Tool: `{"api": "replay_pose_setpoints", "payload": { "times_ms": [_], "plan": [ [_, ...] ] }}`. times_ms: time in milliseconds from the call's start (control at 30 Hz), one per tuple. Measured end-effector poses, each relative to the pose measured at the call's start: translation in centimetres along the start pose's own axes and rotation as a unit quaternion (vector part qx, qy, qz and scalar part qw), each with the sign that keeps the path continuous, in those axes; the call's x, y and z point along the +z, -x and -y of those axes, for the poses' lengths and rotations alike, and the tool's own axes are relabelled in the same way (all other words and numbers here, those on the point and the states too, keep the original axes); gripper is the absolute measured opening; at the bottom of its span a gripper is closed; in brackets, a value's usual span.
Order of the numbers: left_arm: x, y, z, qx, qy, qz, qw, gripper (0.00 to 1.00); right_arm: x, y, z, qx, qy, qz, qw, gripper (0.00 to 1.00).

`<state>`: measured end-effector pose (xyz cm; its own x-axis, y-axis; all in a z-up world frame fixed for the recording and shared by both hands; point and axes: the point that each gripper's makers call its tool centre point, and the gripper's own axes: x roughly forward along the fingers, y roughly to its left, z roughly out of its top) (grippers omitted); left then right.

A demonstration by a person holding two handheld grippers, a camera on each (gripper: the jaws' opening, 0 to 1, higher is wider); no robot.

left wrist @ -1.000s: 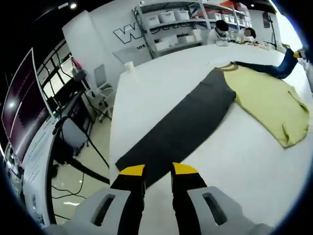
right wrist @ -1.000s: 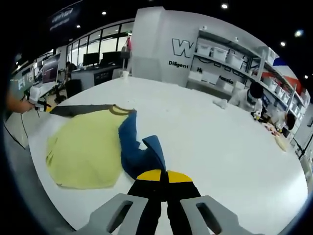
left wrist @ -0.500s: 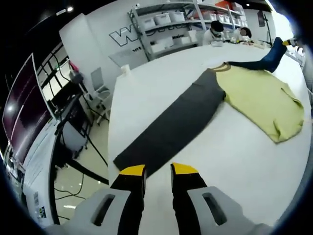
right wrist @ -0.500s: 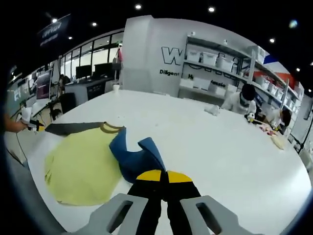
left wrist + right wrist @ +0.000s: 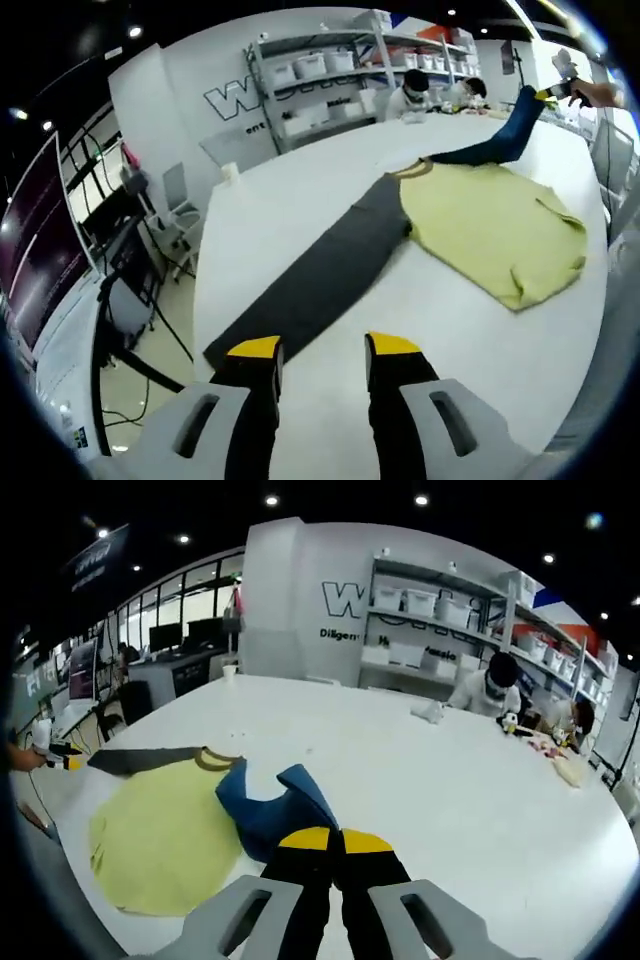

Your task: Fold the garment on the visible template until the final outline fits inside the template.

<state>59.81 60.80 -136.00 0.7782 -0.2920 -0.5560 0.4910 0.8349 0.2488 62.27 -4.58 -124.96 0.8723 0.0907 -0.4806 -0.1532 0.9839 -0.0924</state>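
A shirt lies spread on the white table (image 5: 290,205). It has a yellow body (image 5: 490,225), a long dark grey sleeve (image 5: 320,270) and a blue sleeve (image 5: 490,140). My left gripper (image 5: 322,350) is open, just short of the grey sleeve's end, with nothing between its jaws. My right gripper (image 5: 325,838) is shut on the blue sleeve (image 5: 265,810), holding it lifted and doubled over beside the yellow body (image 5: 160,835). In the left gripper view the right gripper (image 5: 560,92) shows at the upper right with the blue sleeve hanging from it. The left gripper (image 5: 50,755) shows at the grey sleeve (image 5: 140,758).
People (image 5: 490,690) sit at the table's far end with small items before them. Shelves with white bins (image 5: 320,80) line the wall. A small white cup (image 5: 228,172) stands near the table's edge. Chairs (image 5: 175,215) and a floor drop lie past that edge.
My left gripper's jaws have spread wider and its view has drawn back from the grey sleeve. My right gripper has raised the blue sleeve higher off the table.
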Motion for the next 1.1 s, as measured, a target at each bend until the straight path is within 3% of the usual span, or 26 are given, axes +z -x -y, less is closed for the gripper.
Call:
{"api": "replay_pose_setpoints", "payload": {
  "times_ms": [300,500,667,800,967,1100],
  "plan": [
    [2.4,1.0,4.1,-0.089,0.022,0.058,0.9942,0.60,0.4,-0.2,0.4,0.000,0.005,-0.010,0.9999,0.00],
    [3.1,1.5,5.7,-0.118,0.022,0.072,0.9901,0.71,1.3,-0.2,0.8,-0.002,-0.016,-0.009,0.9998,0.00],
    [3.2,1.6,6.2,-0.125,0.012,0.070,0.9896,0.72,2.7,-0.3,1.7,-0.008,-0.020,0.001,0.9998,0.00],
    [3.1,1.6,6.3,-0.126,0.011,0.069,0.9895,0.71,3.1,-0.6,3.3,-0.022,-0.050,-0.002,0.9985,0.00],
    [3.2,1.8,6.2,-0.123,0.014,0.070,0.9898,0.70,3.2,-1.3,4.8,-0.028,-0.057,-0.010,0.9979,0.00],
    [3.0,2.1,6.3,-0.122,0.015,0.067,0.9901,0.70,2.3,-2.0,5.8,-0.034,-0.076,-0.031,0.9960,0.00]
  ]
}}
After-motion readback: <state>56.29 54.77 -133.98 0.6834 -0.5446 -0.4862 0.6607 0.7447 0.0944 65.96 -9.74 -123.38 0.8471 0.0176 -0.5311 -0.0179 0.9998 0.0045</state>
